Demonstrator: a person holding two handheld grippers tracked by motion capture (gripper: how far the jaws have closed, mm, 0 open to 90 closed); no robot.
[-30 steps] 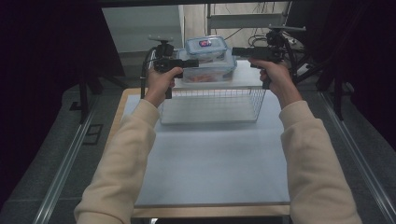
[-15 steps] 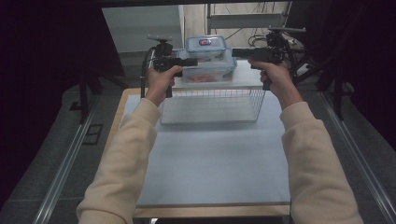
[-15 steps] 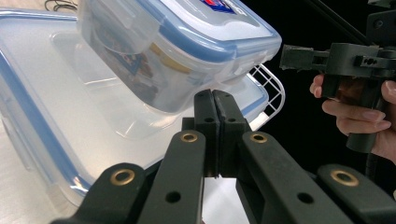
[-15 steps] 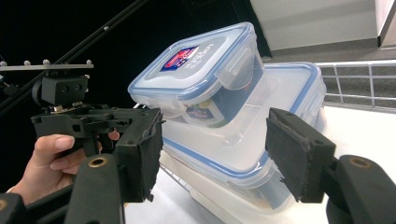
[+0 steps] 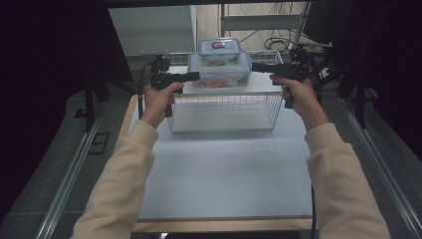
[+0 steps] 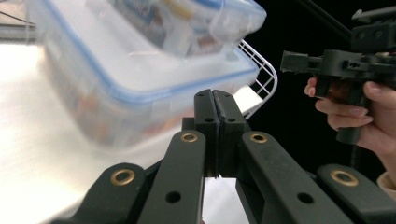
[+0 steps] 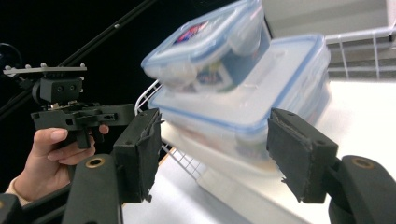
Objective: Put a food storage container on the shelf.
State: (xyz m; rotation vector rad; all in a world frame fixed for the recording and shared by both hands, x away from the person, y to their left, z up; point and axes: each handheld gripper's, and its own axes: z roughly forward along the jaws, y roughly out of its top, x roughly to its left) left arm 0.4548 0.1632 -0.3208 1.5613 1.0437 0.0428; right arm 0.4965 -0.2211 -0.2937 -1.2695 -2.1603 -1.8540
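A large box (image 5: 219, 69) with a clear body and a blue-edged lid stands on the white top (image 5: 259, 84) of a wire basket (image 5: 224, 112), toward the far edge of that top; a small box (image 5: 219, 50) of the same kind is stacked on the large box's lid, roughly centred on it; something reddish shows through the large box's wall, too blurred to name. The basket itself stands on the far half of the pale table (image 5: 224, 169).

The left gripper (image 5: 191, 76) points level at the large box from its left, its tip just beside the box's left end; in the left gripper view its jaws are pressed together with nothing between them, and whether the tip touches the box I cannot tell. The right gripper (image 5: 259, 67) points at the large box from its right, its tip close to the box's right end; in the right gripper view its jaws stand apart, grasping nothing, with the large box showing in the gap between them but farther off; the pads (image 7: 140, 154) press on no surface.
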